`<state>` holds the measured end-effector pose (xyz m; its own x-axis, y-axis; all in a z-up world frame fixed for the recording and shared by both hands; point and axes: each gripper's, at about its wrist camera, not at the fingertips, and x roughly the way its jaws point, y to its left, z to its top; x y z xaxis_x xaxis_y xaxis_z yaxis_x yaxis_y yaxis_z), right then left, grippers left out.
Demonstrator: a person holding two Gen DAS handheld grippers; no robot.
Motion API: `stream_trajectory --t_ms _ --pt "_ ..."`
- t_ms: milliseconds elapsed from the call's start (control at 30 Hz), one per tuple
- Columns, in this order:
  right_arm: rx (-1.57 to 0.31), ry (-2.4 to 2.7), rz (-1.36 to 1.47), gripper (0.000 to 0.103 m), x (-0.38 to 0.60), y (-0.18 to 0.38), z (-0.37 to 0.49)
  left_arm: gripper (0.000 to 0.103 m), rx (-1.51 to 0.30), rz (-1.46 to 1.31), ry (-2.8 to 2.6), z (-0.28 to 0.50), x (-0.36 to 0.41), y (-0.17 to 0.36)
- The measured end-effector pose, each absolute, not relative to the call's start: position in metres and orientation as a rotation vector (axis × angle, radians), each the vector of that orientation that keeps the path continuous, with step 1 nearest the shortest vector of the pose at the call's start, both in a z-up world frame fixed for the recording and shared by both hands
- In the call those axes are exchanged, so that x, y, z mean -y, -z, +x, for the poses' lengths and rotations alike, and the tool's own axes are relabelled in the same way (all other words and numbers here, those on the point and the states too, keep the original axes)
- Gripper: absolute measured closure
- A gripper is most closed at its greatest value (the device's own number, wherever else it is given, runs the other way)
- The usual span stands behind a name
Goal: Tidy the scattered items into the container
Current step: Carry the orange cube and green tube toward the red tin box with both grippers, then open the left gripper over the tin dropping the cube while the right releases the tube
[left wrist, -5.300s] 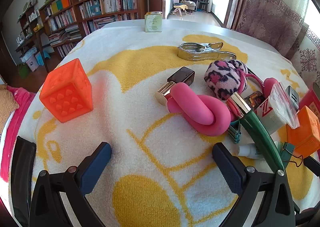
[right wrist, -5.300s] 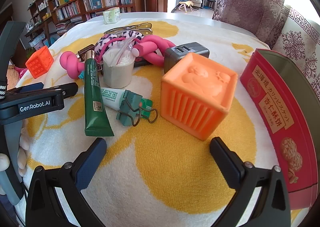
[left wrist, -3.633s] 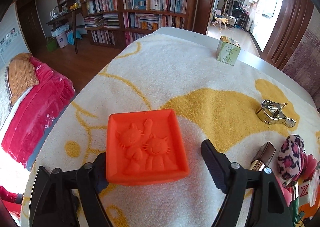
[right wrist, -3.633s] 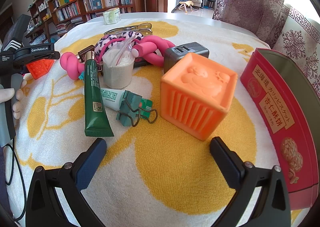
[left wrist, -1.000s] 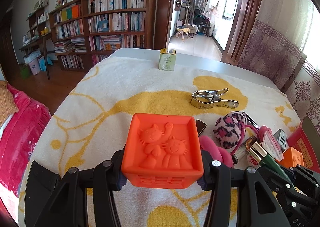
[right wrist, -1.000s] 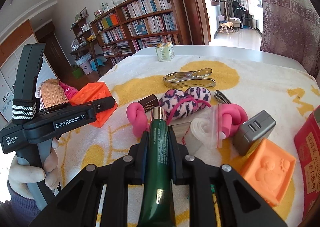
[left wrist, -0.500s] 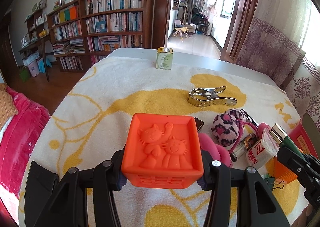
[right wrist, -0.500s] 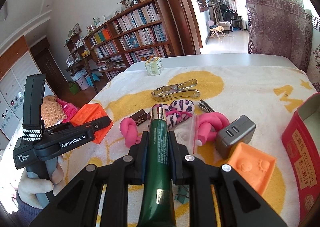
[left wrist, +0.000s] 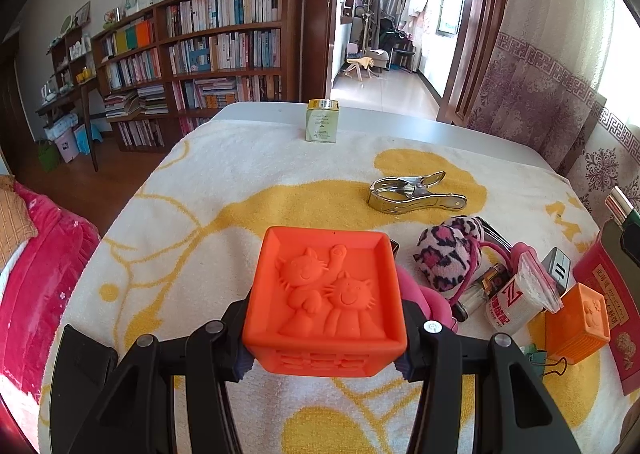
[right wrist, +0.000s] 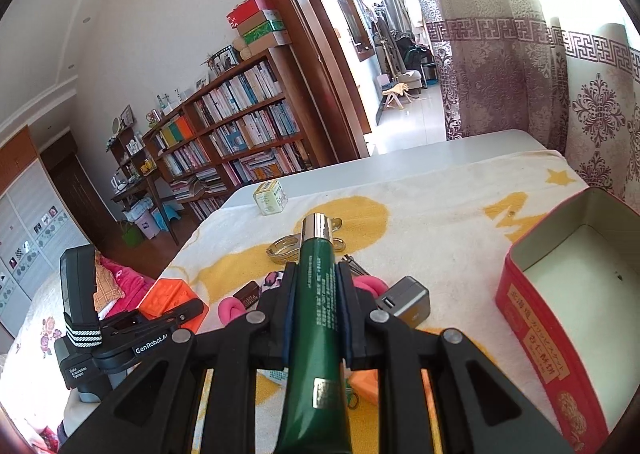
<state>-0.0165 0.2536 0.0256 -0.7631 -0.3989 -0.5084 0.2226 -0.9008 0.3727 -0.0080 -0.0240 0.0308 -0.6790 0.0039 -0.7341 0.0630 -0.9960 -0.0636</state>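
Beyond the yellow-patterned towel (left wrist: 248, 190), a bookshelf (left wrist: 216, 54) lines the wall.

A white surface (left wrist: 400, 126) carries a cream towel with yellow shapes (left wrist: 224, 190). On the towel lie a small pale-green box (left wrist: 321, 126), a shiny metal clip (left wrist: 412, 196), a leopard-print plush (left wrist: 450, 254), a smaller orange rubber cube (left wrist: 576, 322) and an open red tin (right wrist: 560, 294).

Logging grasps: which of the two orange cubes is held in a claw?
The darker orange cat-embossed cube, clamped in the left claw; the paler cube sits beside the red tin.
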Motion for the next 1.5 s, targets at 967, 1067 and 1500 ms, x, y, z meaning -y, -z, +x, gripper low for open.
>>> stream_trajectory --t_ms 967,1067,1500 --pt "0.607 3.110 0.880 0.083 -0.414 -0.032 0.012 0.049 -0.024 1.271 3.113 -0.007 -0.099 -0.096" --pt "0.658 3.154 0.910 0.083 -0.429 -0.030 0.015 0.049 -0.015 1.275 3.171 -0.009 -0.128 -0.105" --pt "0.793 3.263 0.908 0.083 -0.457 -0.029 0.031 0.049 0.035 1.440 3.323 -0.020 -0.249 -0.109"
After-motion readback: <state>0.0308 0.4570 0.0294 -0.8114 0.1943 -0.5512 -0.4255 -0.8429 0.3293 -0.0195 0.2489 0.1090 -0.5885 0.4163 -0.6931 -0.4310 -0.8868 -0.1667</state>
